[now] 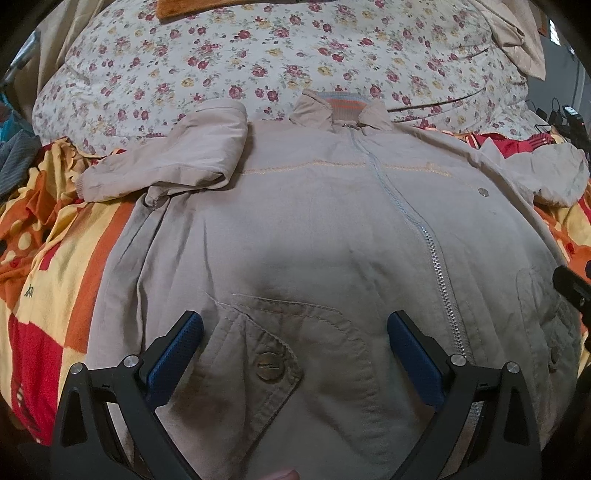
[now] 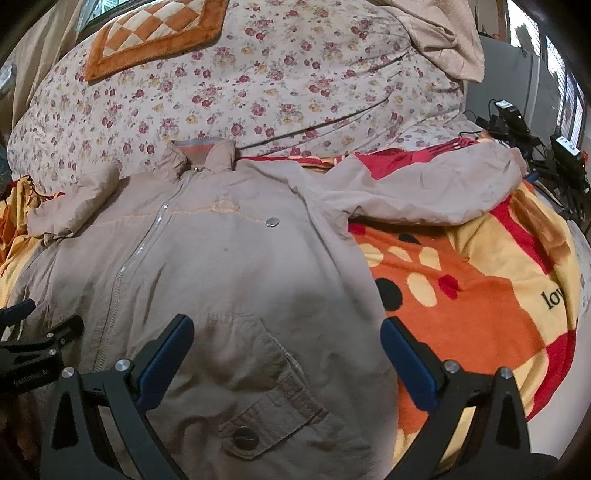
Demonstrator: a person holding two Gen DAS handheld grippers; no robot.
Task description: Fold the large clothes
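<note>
Across the far side of the bed lies a big cream quilt printed with small red and yellow roses (image 1: 258, 74), bulging up behind everything else. Under the near half spreads a fleece blanket in orange, yellow and red blocks with black and cream spots (image 2: 480, 295), rumpled at the left edge in the left wrist view. On that blanket lies the large beige zip-front jacket (image 1: 314, 221), front side up, collar toward the quilt and hem toward the cameras. Its zipper (image 1: 439, 273) is closed down the middle. One sleeve (image 1: 177, 158) is folded back over the chest on the left; the other sleeve (image 2: 424, 192) stretches out to the right across the blanket, with a red striped garment (image 2: 402, 157) showing just beyond it. An orange-bordered checkered cushion (image 2: 155, 33) sits on top of the quilt at the far left. A tan cloth (image 2: 443, 37) is heaped on the quilt's far right corner. Black chargers and cables (image 2: 524, 129) clutter the right edge beside the bed.

The left gripper (image 1: 295, 325) hangs over the lower left pocket flap with its metal snap (image 1: 270, 366), blue-padded jaws spread wide, gripping nothing. The right gripper (image 2: 288, 332) hangs above the jacket's right pocket (image 2: 273, 417) and side seam, jaws likewise wide apart and empty.
</note>
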